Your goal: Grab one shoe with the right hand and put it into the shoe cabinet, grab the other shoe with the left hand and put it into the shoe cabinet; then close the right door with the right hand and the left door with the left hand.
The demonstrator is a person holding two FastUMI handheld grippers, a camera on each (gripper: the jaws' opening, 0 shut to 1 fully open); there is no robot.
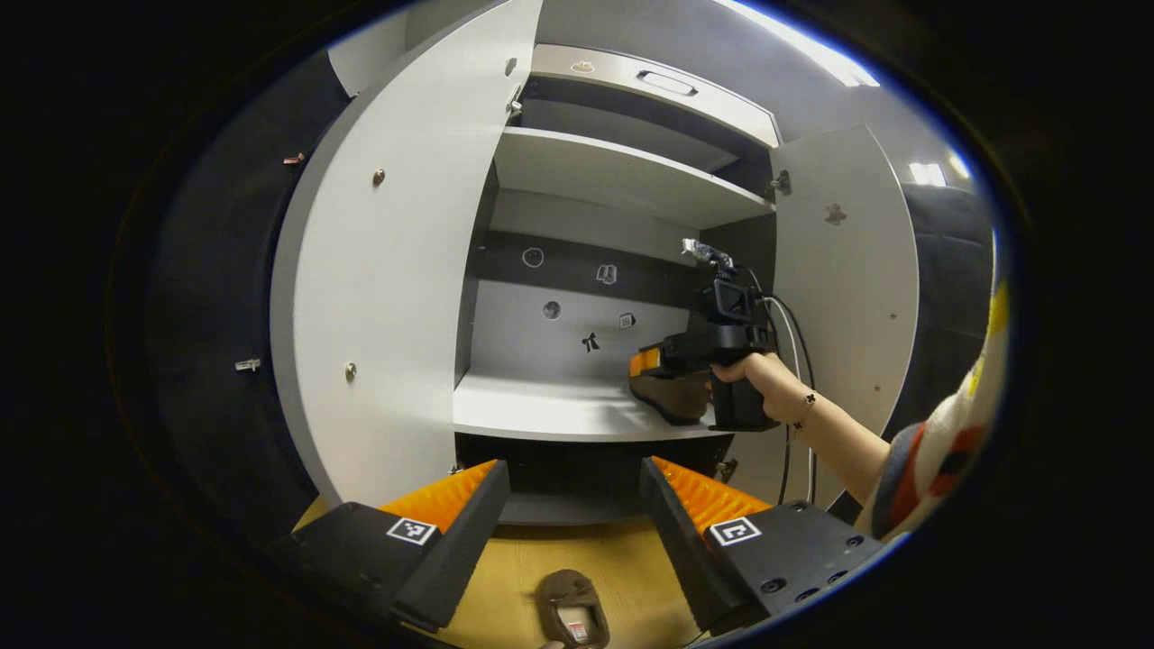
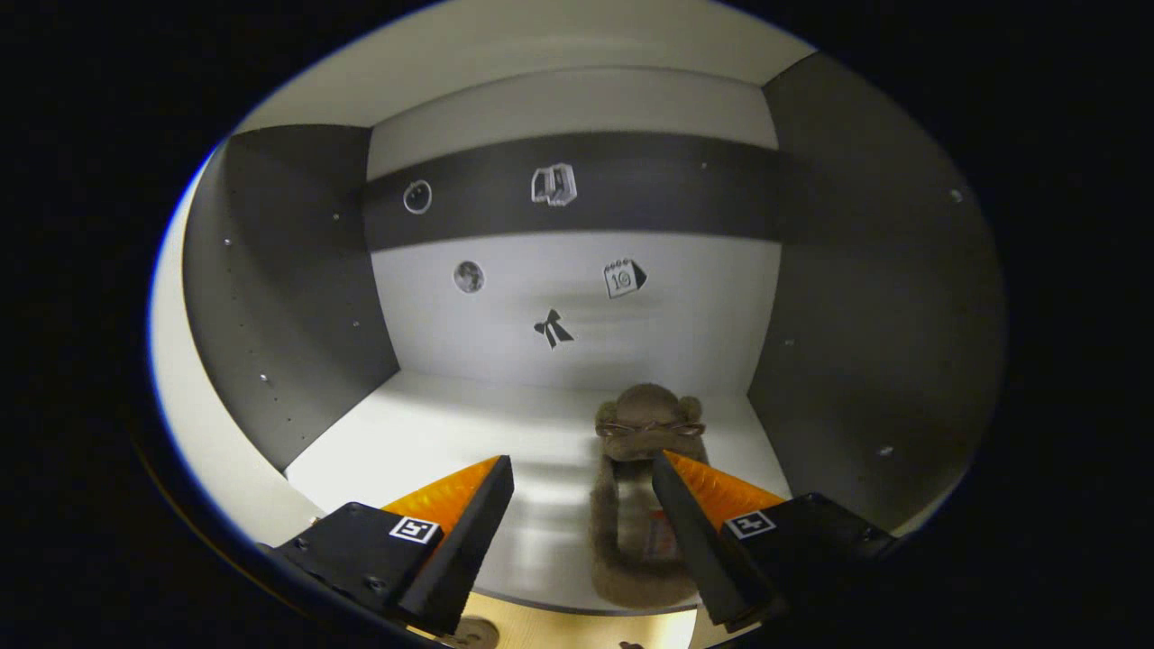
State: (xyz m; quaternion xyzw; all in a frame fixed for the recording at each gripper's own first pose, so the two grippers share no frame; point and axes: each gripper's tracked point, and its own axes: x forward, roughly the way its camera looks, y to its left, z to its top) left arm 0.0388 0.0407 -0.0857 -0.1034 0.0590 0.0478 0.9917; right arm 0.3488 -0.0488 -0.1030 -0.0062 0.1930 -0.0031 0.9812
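Observation:
A brown furry shoe (image 2: 622, 532) lies on the cabinet's middle shelf (image 2: 433, 442), toe toward the back wall. My right gripper (image 2: 581, 478) stands open over its heel end, and its right finger overlaps the shoe's right side. In the left gripper view a hand holds the right gripper (image 1: 649, 365) at that shelf (image 1: 550, 410), just above the shoe (image 1: 672, 397). The other brown shoe (image 1: 572, 608) lies on the wooden floor (image 1: 505, 568), below and in front of my open left gripper (image 1: 572, 491), which holds nothing. A bit of this shoe (image 2: 473, 635) also shows under the shelf's edge.
Both cabinet doors stand open: the left door (image 1: 388, 297) and the right door (image 1: 843, 270). An upper shelf (image 1: 613, 176) and a drawer front (image 1: 649, 86) sit above. A person's forearm (image 1: 838, 437) reaches in from the right. The shelf's left half is bare.

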